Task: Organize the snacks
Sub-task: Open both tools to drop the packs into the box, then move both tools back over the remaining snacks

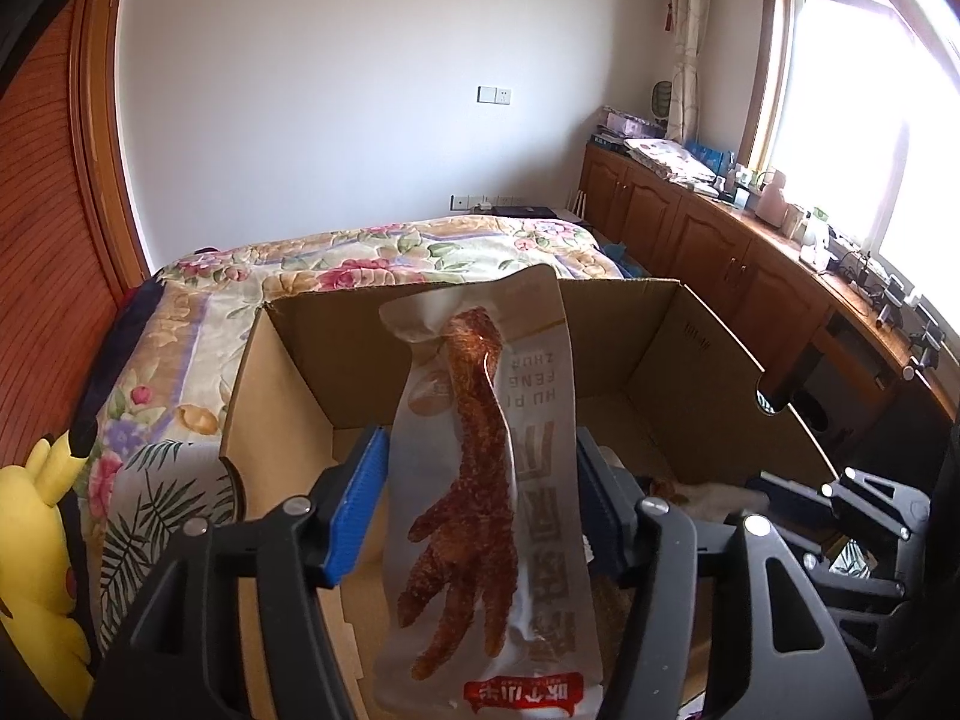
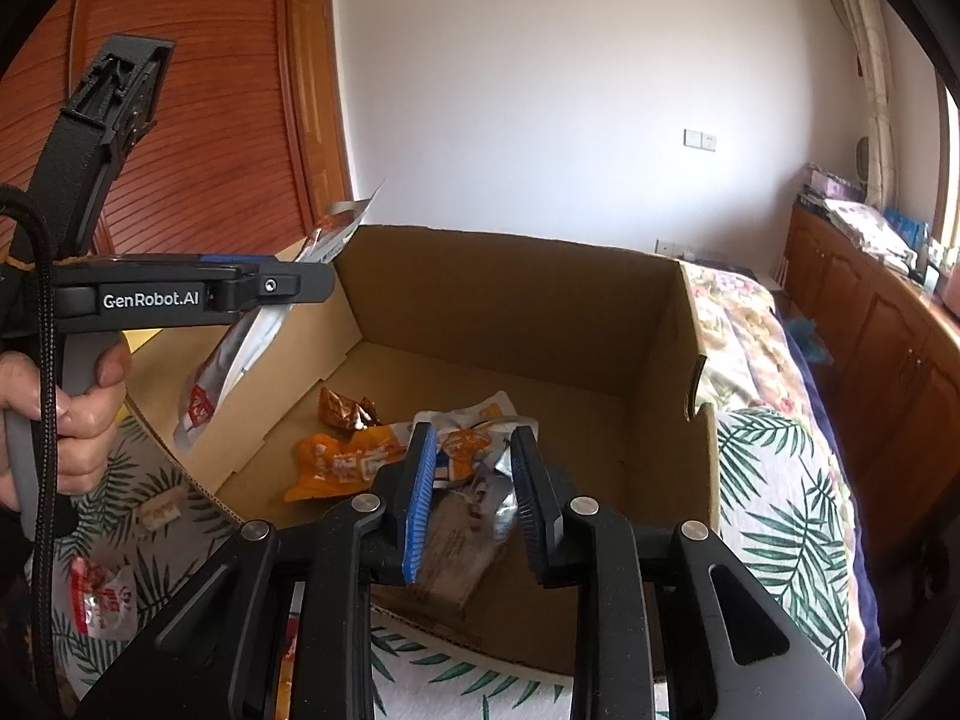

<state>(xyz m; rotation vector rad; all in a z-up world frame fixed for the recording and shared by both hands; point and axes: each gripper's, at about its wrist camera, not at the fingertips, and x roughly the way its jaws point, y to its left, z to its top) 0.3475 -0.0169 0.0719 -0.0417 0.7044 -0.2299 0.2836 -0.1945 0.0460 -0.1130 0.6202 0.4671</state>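
The task is judged to be partly done. Several snack packets are already gathered on the floor of the cardboard box [image 2: 600, 324]: an orange packet [image 2: 342, 462], a small brown foil packet [image 2: 345, 411] just beyond it, and a white-and-orange packet [image 2: 474, 429] to their right. At least two more are left outside, on the leaf-patterned bedspread [image 2: 780, 480] near the box's left corner: a red-and-white packet [image 2: 102, 600] and a small pale one [image 2: 159, 510].

A chicken-foot packet [image 1: 480, 492] is gripped by the left gripper [image 1: 480, 504], its jaws closed against the packet's two side edges. The packet is held upright over the left edge of the box (in the right wrist view it is seen hanging just at the box's left wall), so it is not yet inside. The hand [image 2: 66, 414] holding that gripper's handle is visible at the far left of the right wrist view.

The right gripper [image 2: 474, 492] is seen with its jaws spread apart over the near part of the box. A silvery packet [image 2: 486, 492] lies between and beneath them, blurred; whether it is touched by either pad cannot be told, but it is not clamped.
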